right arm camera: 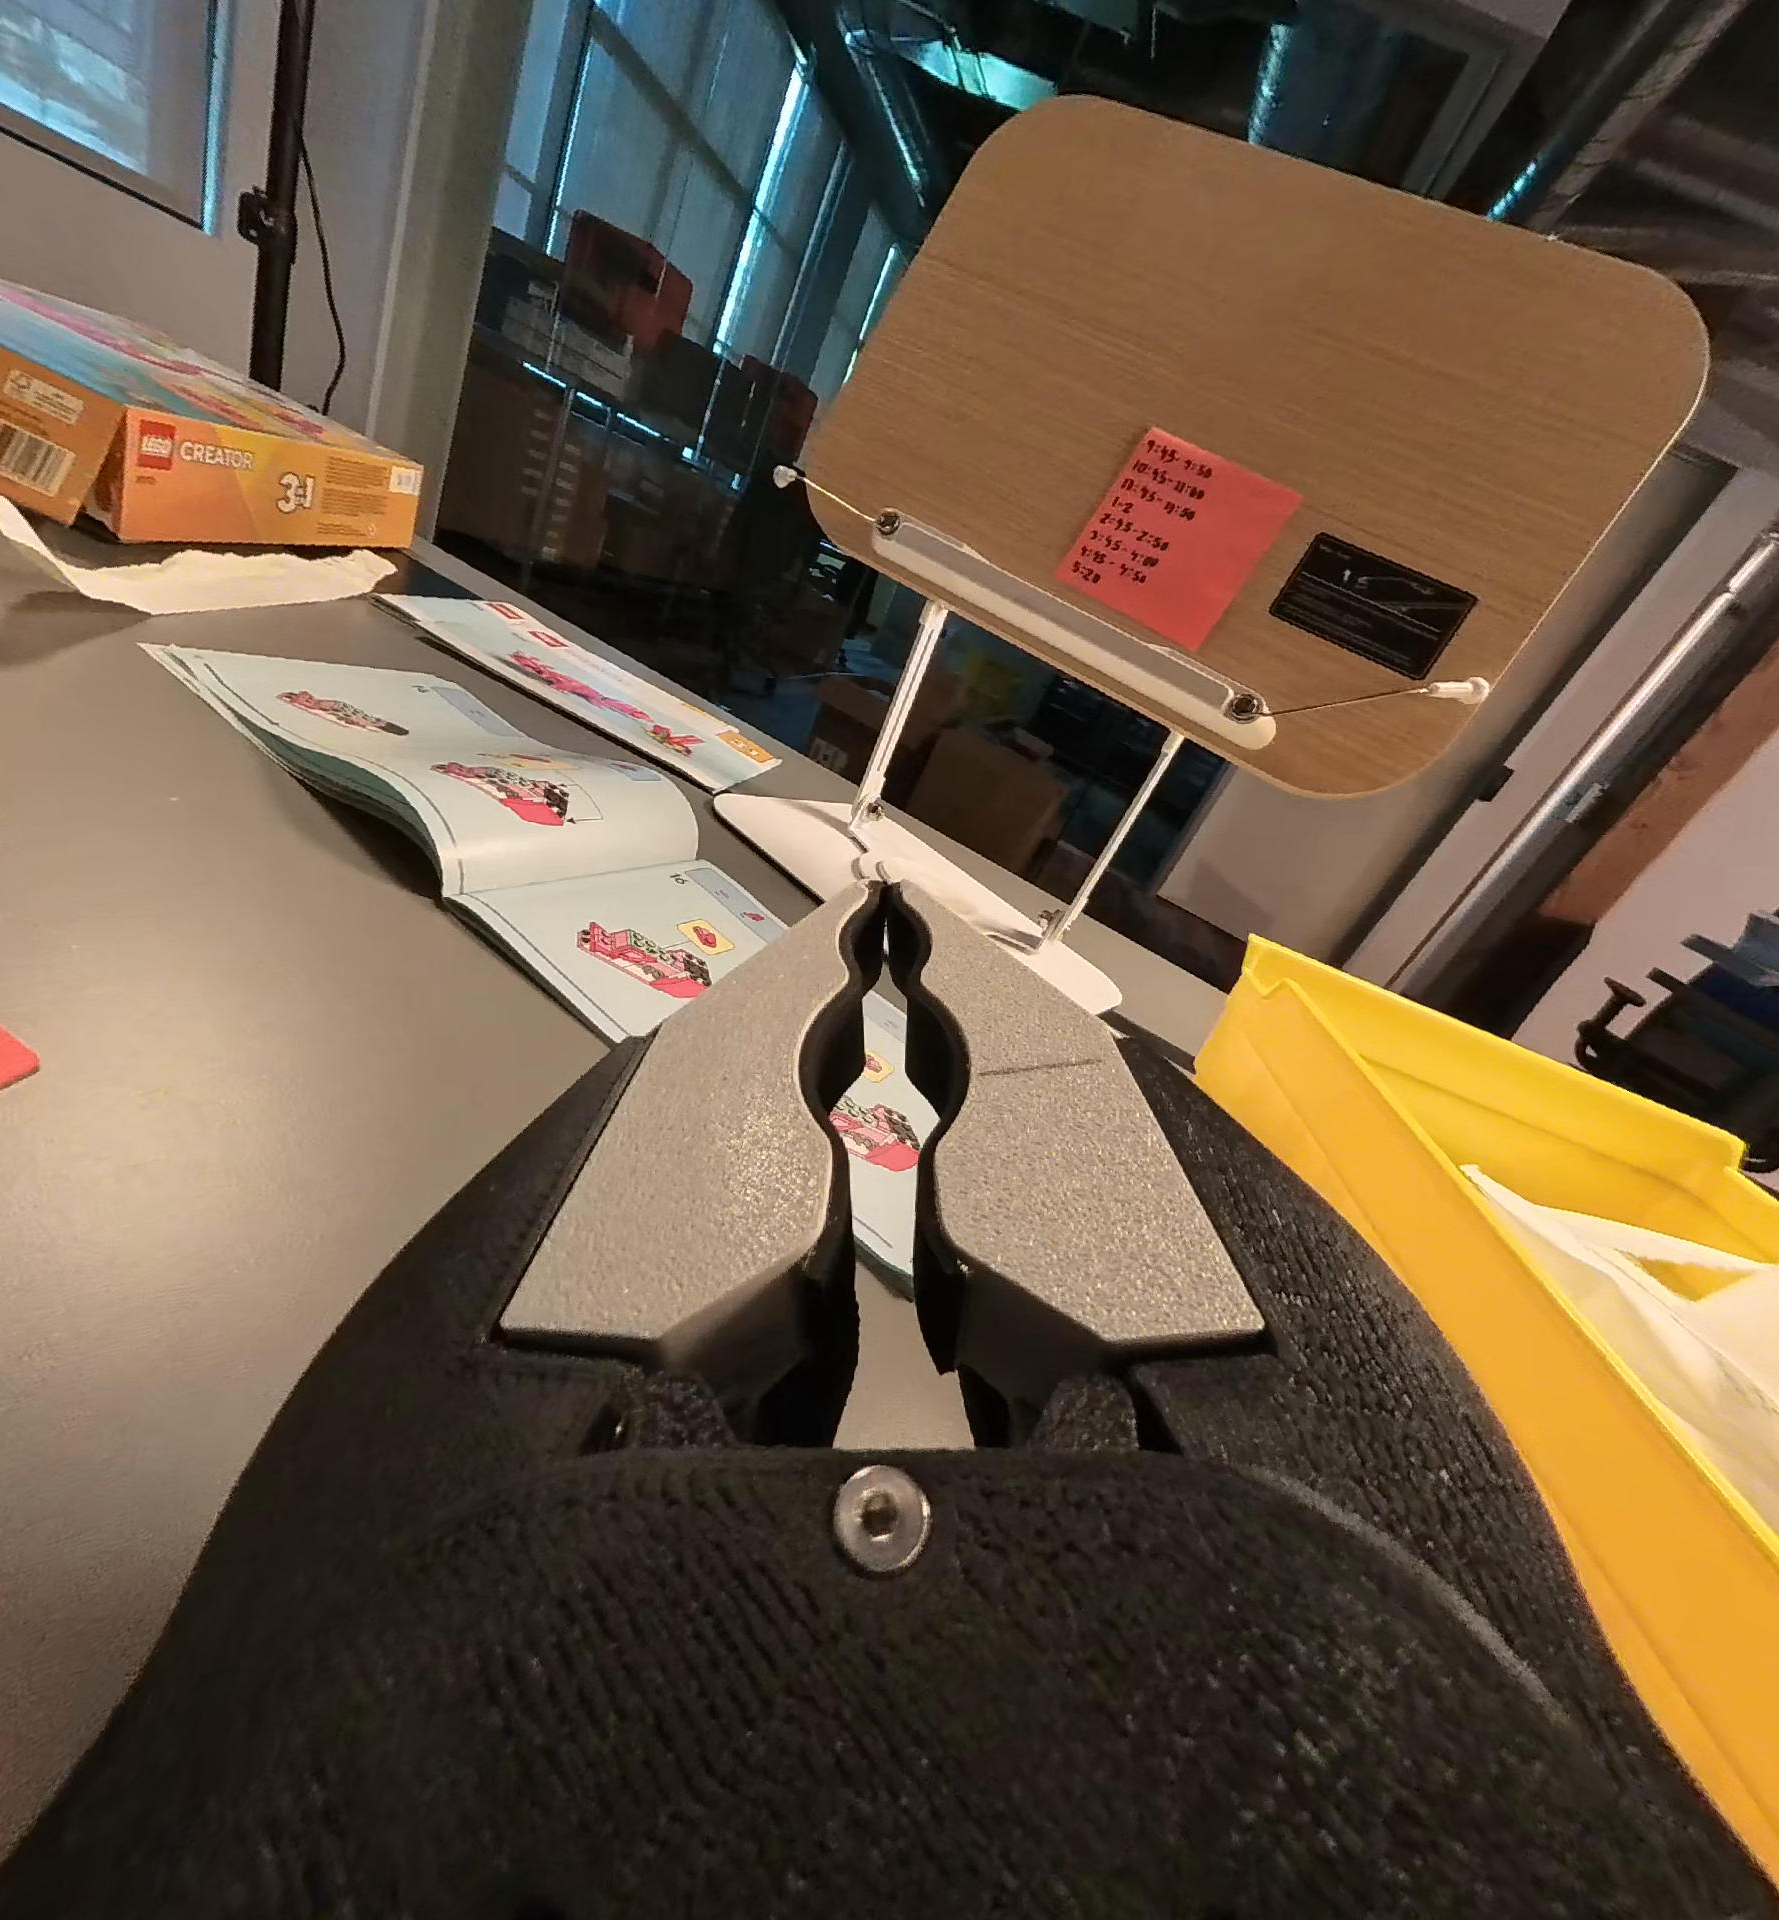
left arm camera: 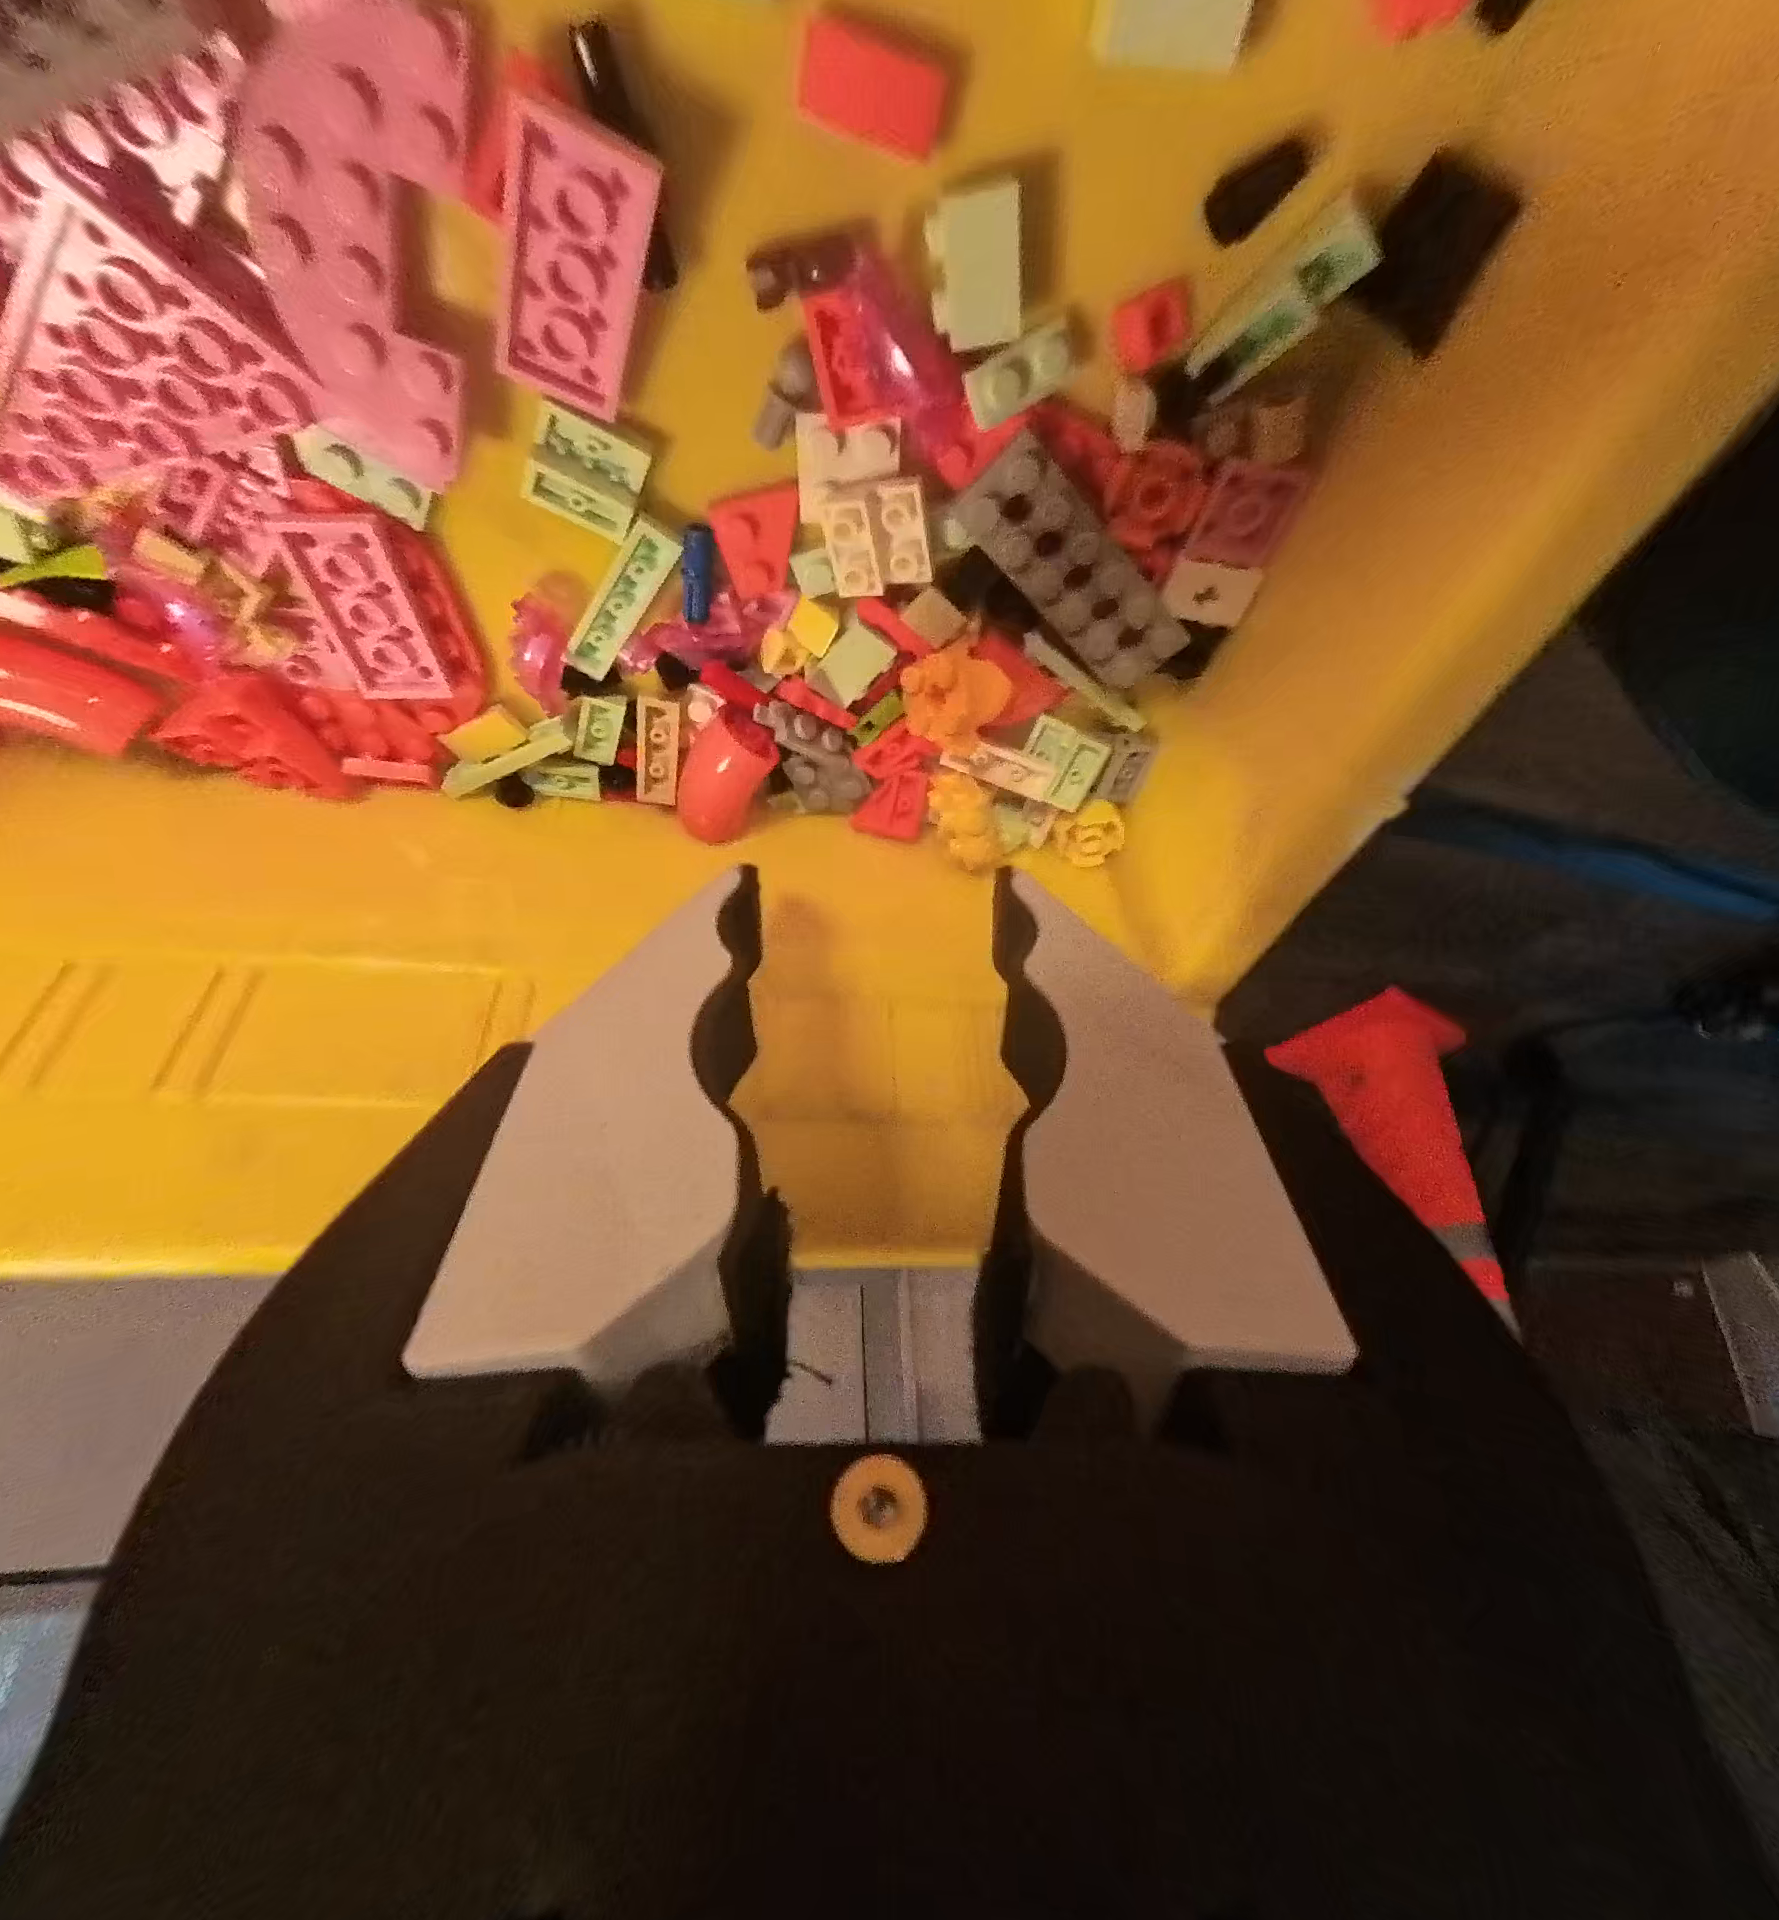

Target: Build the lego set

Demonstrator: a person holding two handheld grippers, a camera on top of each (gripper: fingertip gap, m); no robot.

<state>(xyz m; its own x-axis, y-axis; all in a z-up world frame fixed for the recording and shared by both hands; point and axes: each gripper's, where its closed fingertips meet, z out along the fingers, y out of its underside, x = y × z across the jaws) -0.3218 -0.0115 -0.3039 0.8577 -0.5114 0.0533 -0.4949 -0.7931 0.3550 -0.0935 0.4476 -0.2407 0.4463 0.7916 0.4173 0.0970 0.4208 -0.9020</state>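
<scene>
- Left wrist view: looking steeply down along its own fingers (left arm camera: 656, 1091) into a yellow bin (left arm camera: 189, 987), close in, loose bricks (left arm camera: 843, 623) filling the upper half of the frame, blurred at the upper left.
- Dark floor beyond the bin's edge at the right of the frame.
- Right wrist view: low over a grey table (right arm camera: 189, 1039), facing nearly level, tilted, along its own fingers (right arm camera: 719, 1143) toward an open booklet (right arm camera: 511, 831) and a wooden stand (right arm camera: 1228, 416) at upper right.
- Shared between views: apparently only a yellow bin (right arm camera: 1384, 1122), at the right wrist view's right edge; same bin or not, cannot tell.
</scene>
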